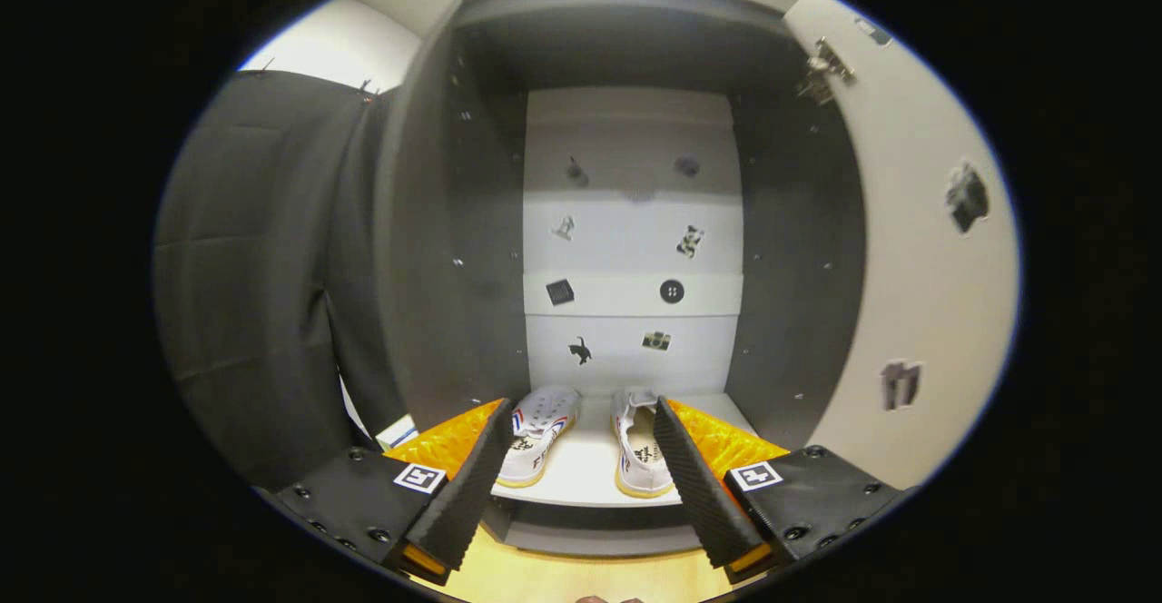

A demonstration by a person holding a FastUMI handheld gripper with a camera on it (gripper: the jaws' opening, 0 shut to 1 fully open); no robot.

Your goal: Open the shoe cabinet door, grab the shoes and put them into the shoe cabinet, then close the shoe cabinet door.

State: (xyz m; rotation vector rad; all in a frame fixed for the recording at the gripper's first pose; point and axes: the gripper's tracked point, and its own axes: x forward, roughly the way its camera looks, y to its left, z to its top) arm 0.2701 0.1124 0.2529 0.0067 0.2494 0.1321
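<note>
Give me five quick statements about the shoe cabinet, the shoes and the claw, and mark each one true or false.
1. The shoe cabinet door stands open. True.
2. Both shoes sit on the cabinet's bottom shelf. True: the left shoe and right shoe lie there side by side.
3. The claw is shut on a shoe. False: its fingers are spread apart, holding nothing.
4. The shoes are black boots. False: they are white sneakers.
5. Small stickers dot the cabinet's back panel. True.
</note>
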